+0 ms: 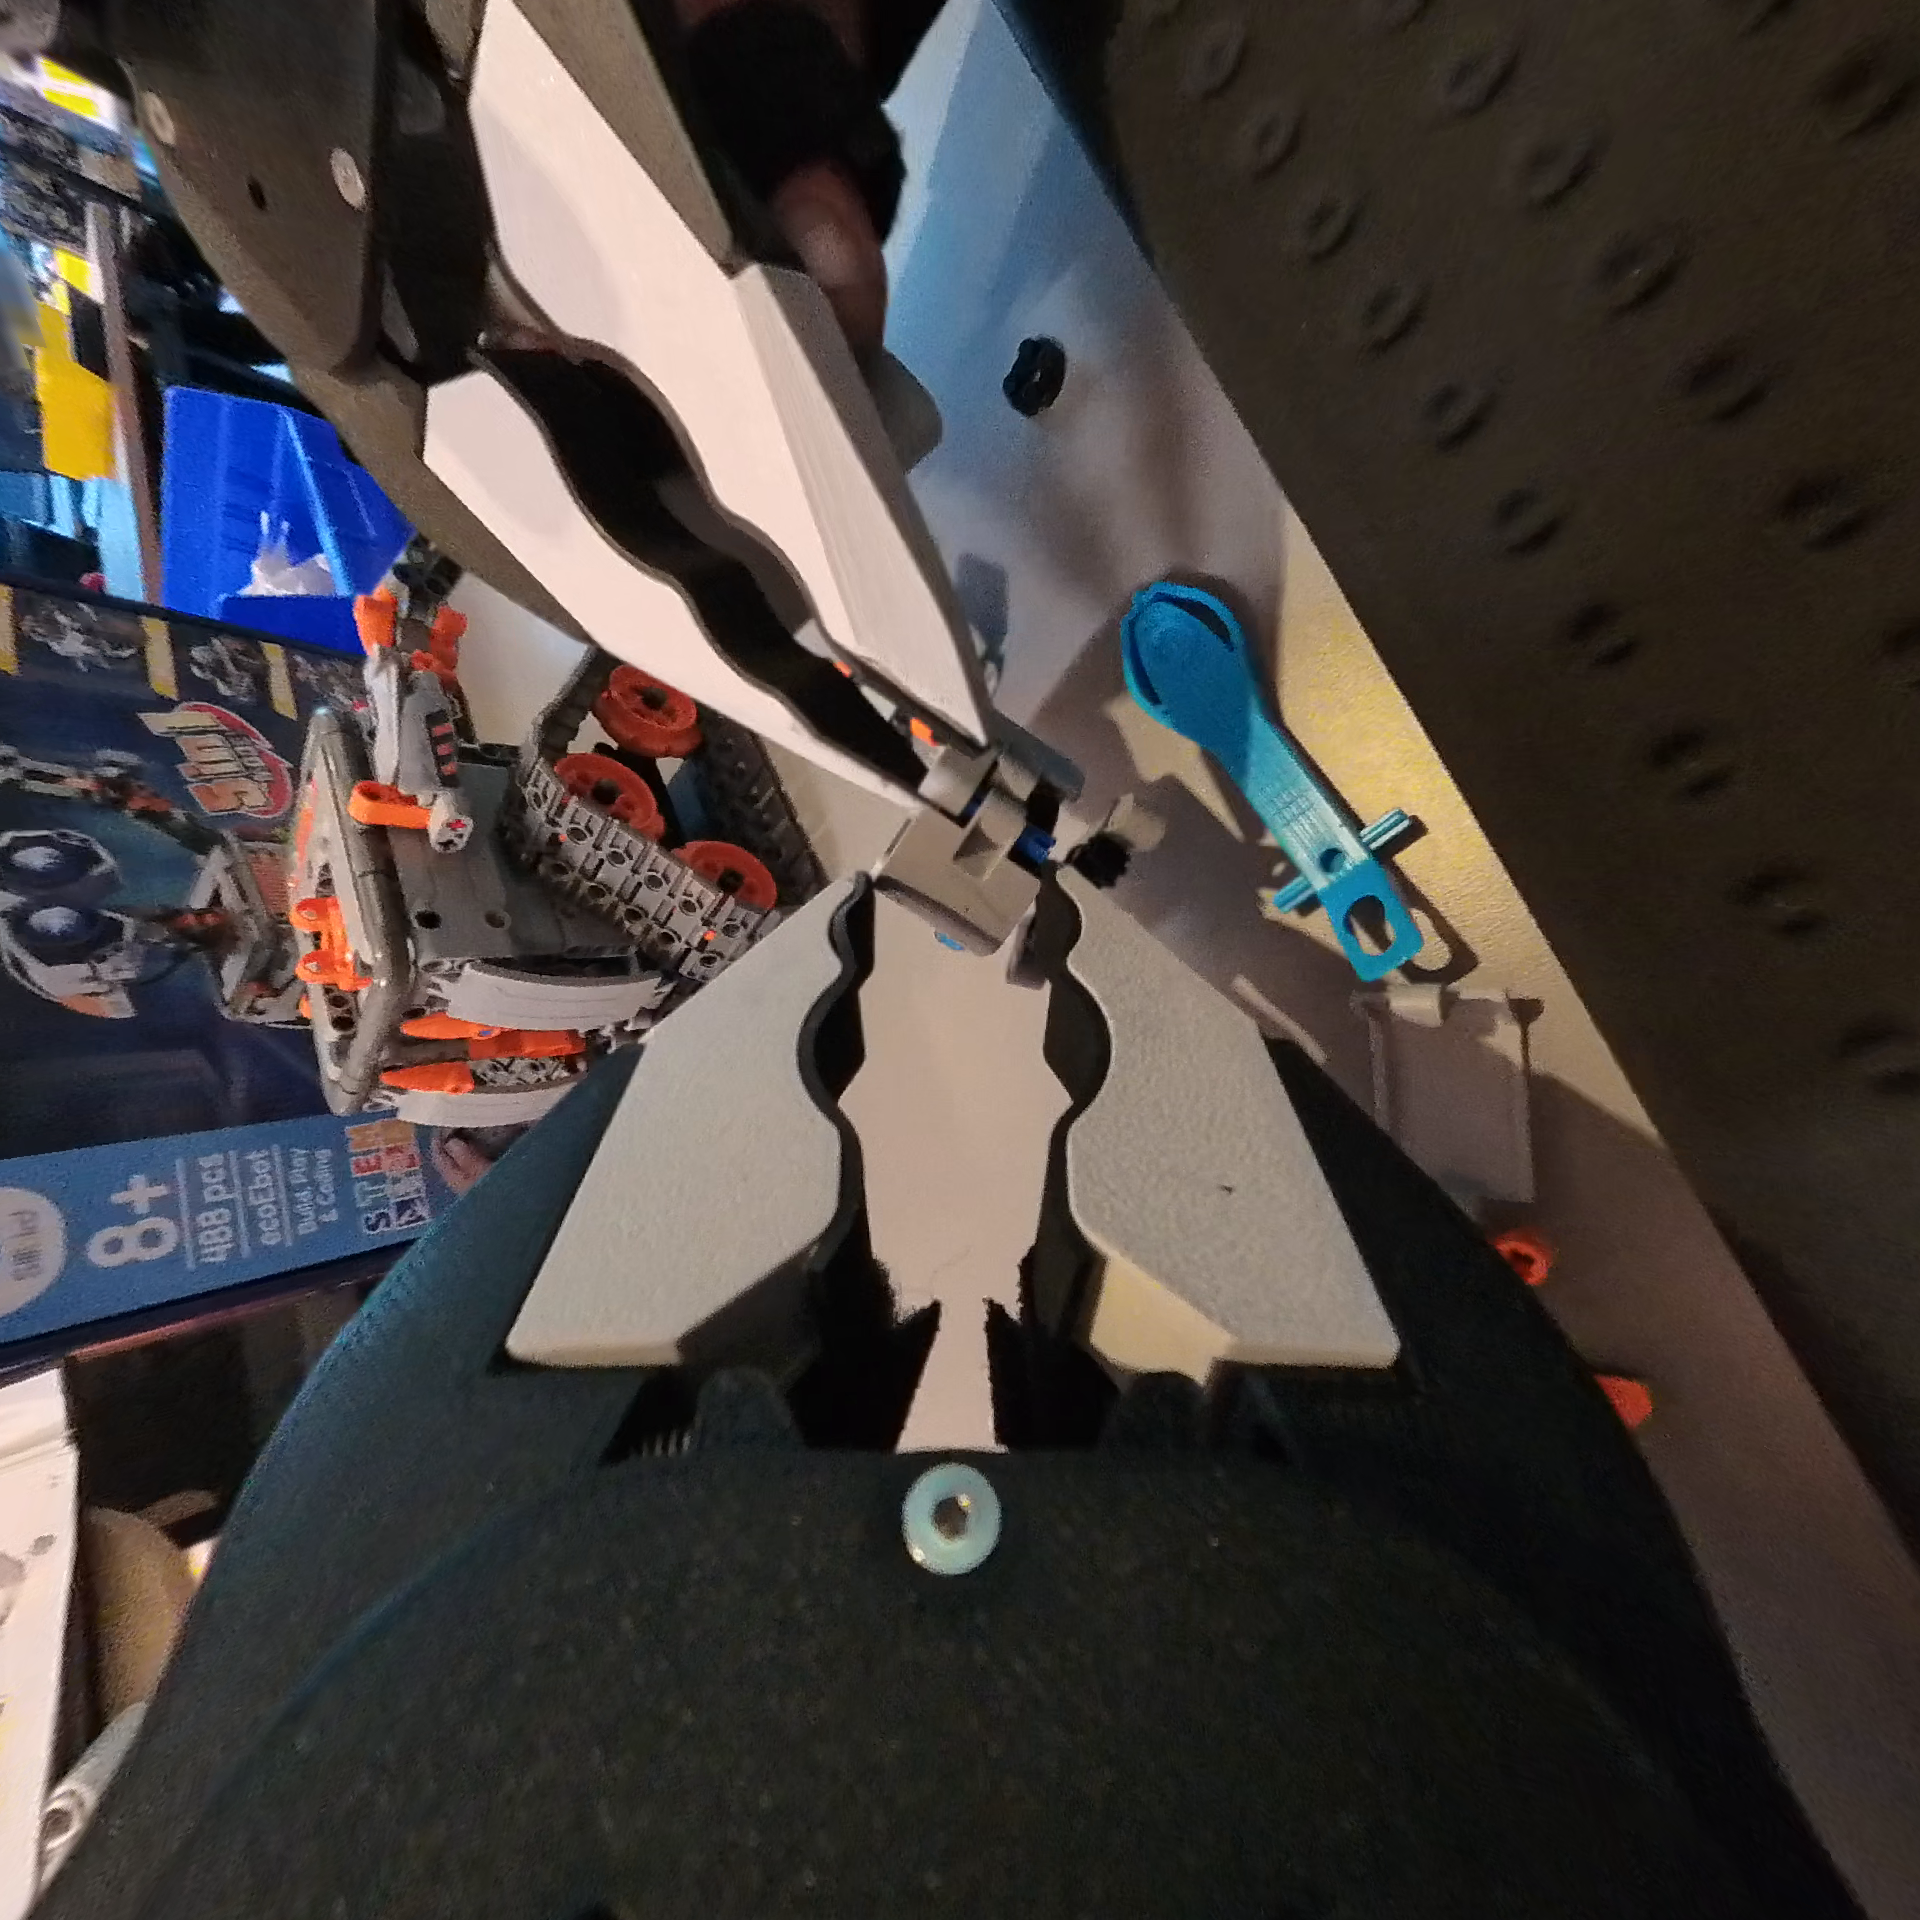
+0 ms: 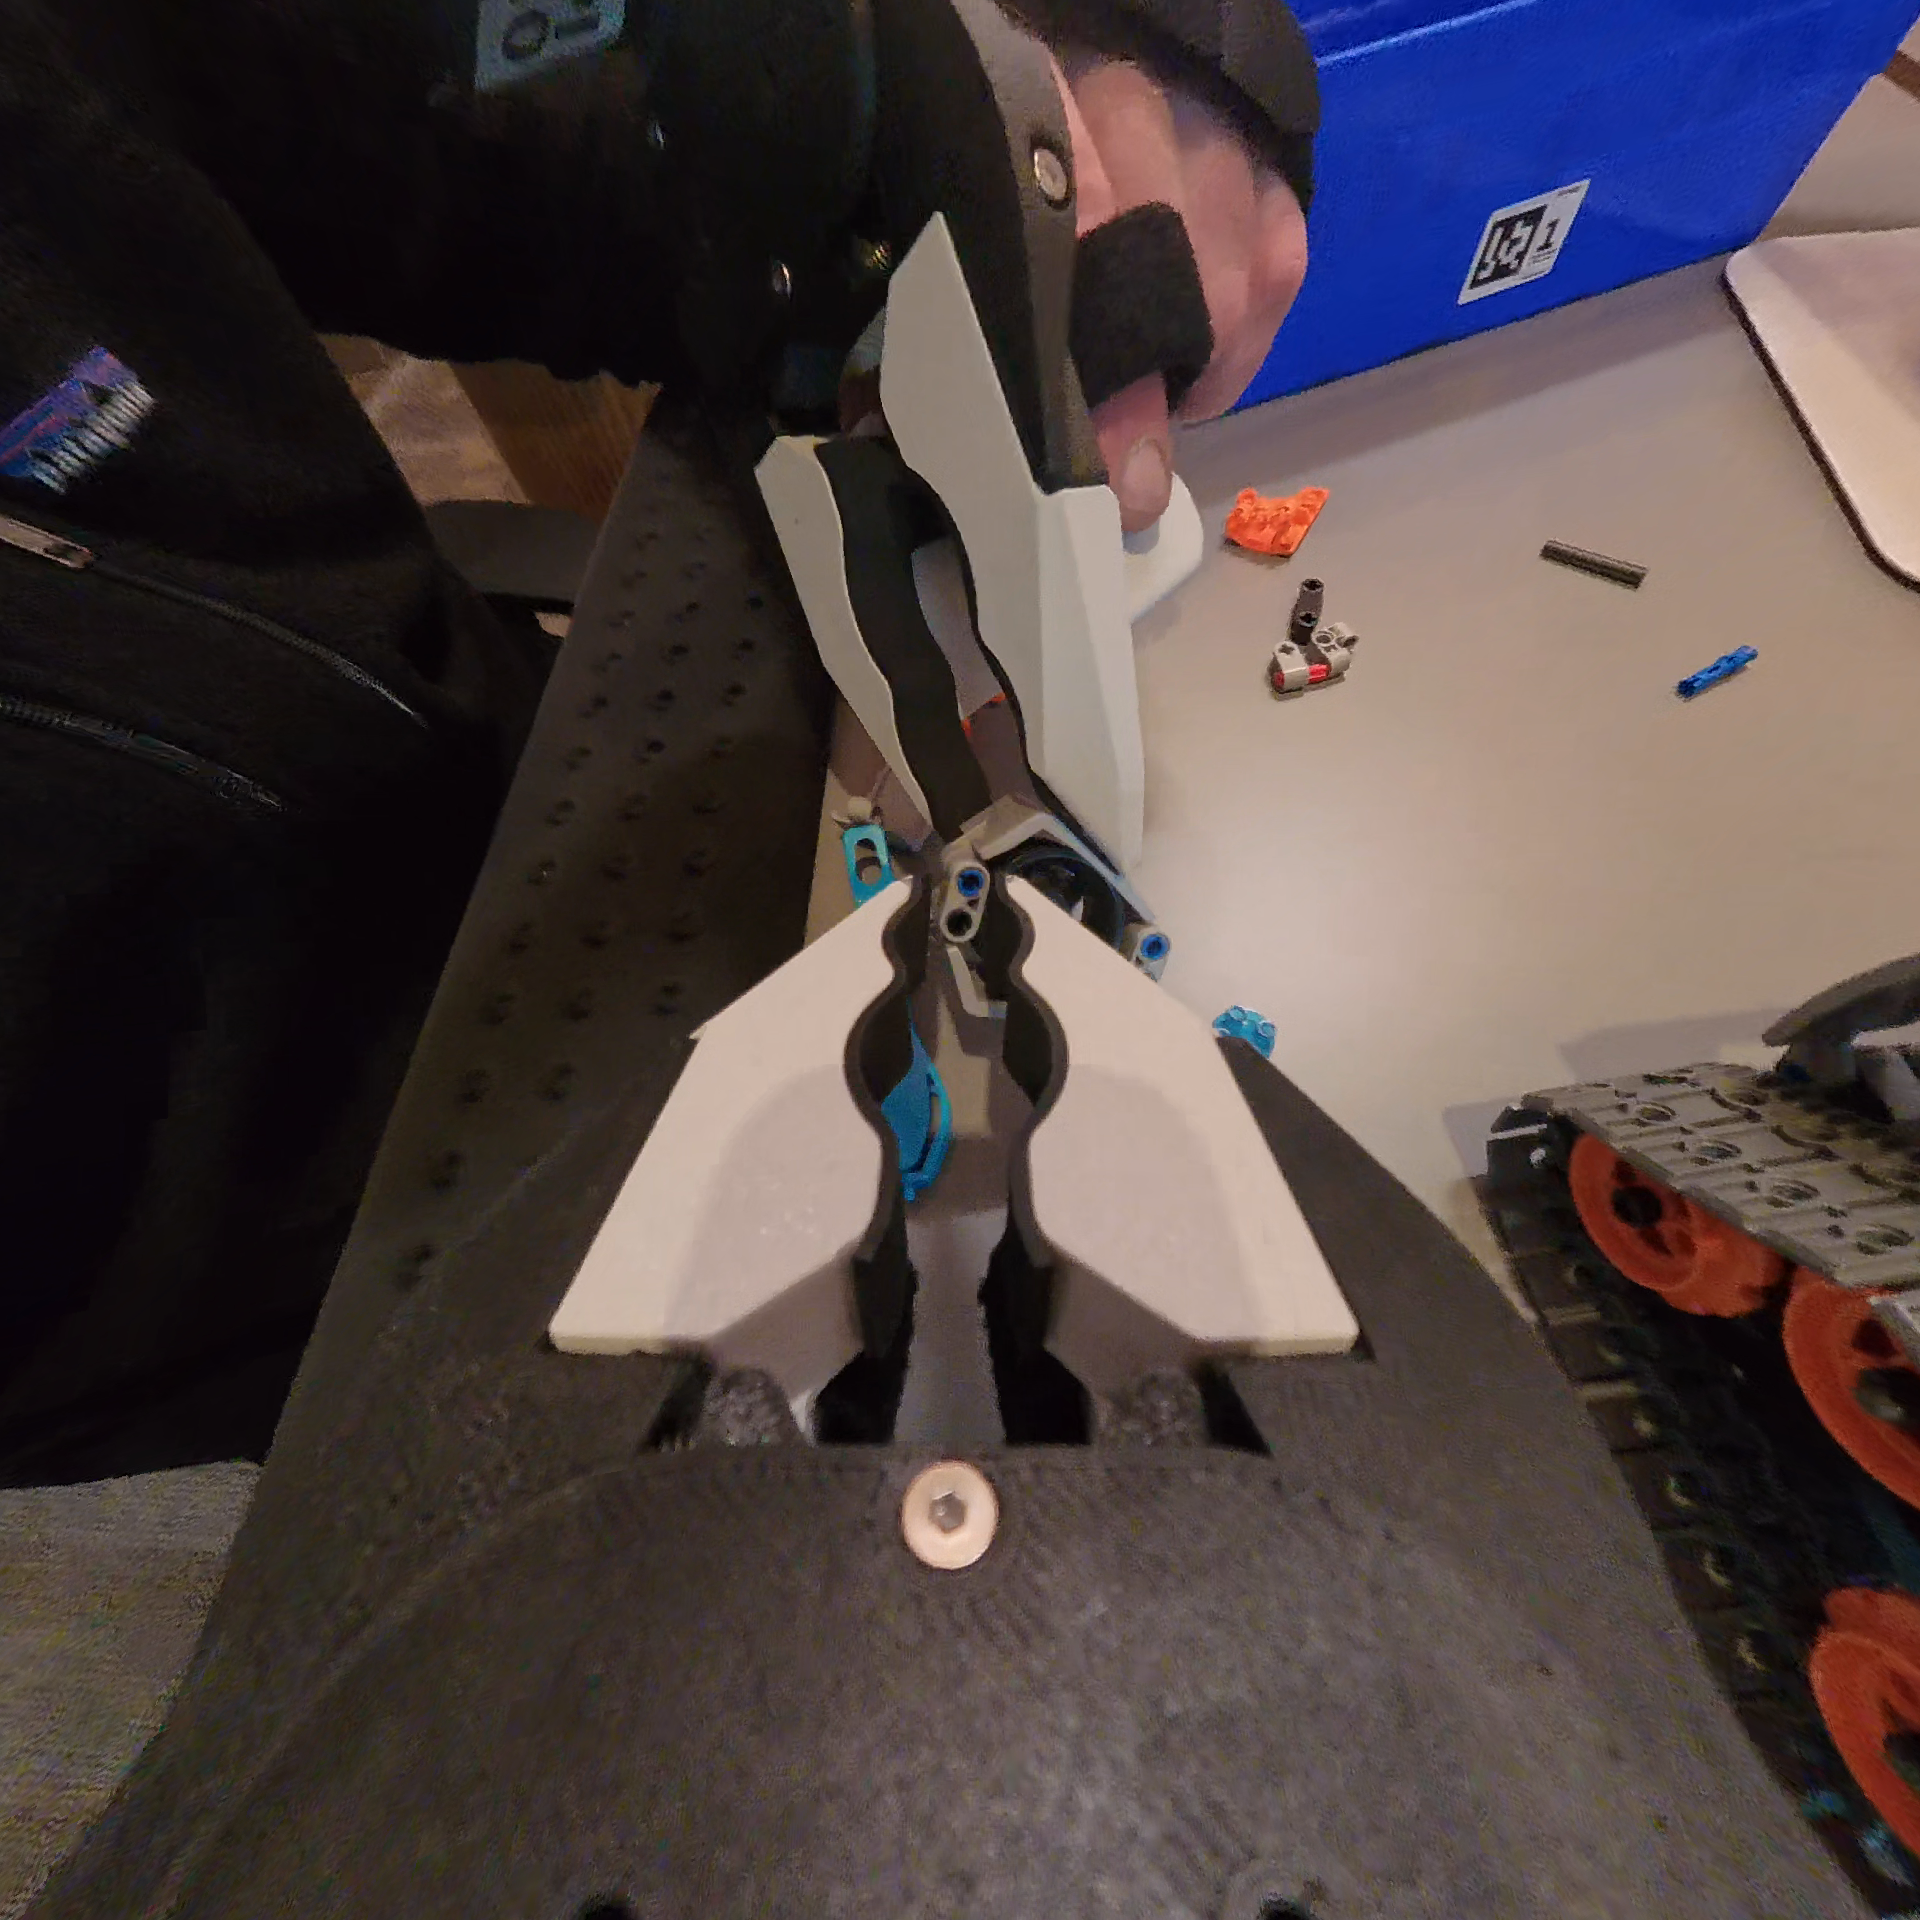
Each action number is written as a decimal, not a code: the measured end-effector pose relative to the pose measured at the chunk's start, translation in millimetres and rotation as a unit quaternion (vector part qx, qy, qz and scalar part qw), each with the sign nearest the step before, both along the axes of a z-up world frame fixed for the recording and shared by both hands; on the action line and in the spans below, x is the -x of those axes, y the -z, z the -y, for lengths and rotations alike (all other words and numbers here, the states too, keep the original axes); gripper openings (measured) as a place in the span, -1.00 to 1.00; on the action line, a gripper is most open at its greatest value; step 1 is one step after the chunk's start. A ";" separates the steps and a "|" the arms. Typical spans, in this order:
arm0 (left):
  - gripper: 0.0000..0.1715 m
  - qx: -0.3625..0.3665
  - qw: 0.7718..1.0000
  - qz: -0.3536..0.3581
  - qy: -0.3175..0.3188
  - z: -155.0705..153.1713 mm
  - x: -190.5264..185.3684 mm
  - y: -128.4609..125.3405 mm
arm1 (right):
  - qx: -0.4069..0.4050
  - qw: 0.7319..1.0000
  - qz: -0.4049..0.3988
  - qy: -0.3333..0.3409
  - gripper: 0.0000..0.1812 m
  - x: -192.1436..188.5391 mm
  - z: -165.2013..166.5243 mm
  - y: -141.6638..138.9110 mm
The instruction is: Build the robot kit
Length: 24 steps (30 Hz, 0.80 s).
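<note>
A small grey brick assembly with blue pins [image 1: 961, 857] is held in the air between both grippers. My left gripper [image 1: 951, 914] is shut on its near end. My right gripper [image 1: 971, 764] comes in from the upper left and is shut on the far end. In the right wrist view my right gripper [image 2: 961, 896] is shut on the grey assembly [image 2: 964, 920]. The left gripper [image 2: 968, 823] meets it tip to tip from above. A blue spoon-shaped tool [image 1: 1226, 748] lies on the table just right of the tips, partly hidden in the right wrist view [image 2: 914, 1122].
A grey and orange tracked vehicle model [image 1: 520, 862] [image 2: 1714, 1195] stands nearby, before a picture box [image 1: 156, 935]. A blue bin [image 2: 1558, 135] stands behind. Loose parts lie on the table: an orange piece [image 2: 1276, 517], a grey connector [image 2: 1311, 649], a blue pin [image 2: 1714, 670]. A black perforated mat [image 2: 644, 831] borders the table. My two grippers' fingertips are within a few centimetres of each other.
</note>
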State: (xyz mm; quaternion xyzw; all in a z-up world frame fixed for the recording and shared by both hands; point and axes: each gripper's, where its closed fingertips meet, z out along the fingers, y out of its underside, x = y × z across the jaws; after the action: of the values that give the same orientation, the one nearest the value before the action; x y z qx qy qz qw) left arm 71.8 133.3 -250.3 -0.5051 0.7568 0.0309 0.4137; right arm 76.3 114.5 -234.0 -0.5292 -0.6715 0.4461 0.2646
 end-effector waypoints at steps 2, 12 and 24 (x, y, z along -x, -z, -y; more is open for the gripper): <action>-0.67 -0.019 1.000 -0.015 -0.005 -2.2 1.3 2.8 | -0.024 1.000 0.014 0.011 -0.93 1.8 -2.5 5.9; -0.67 -0.082 0.994 -0.067 0.014 2.5 -1.2 18.4 | -0.035 0.998 0.045 0.006 -0.95 3.4 1.7 22.9; -0.72 -0.205 0.968 -0.140 0.025 12.4 3.5 28.5 | -0.090 0.994 0.061 -0.018 -0.96 6.9 12.3 34.2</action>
State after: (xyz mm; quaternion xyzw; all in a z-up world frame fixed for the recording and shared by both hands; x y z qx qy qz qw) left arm 68.3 120.9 -278.9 -0.3806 0.7971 0.2455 0.3993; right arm 69.4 102.2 -268.2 -0.5177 -0.7329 0.3553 0.2617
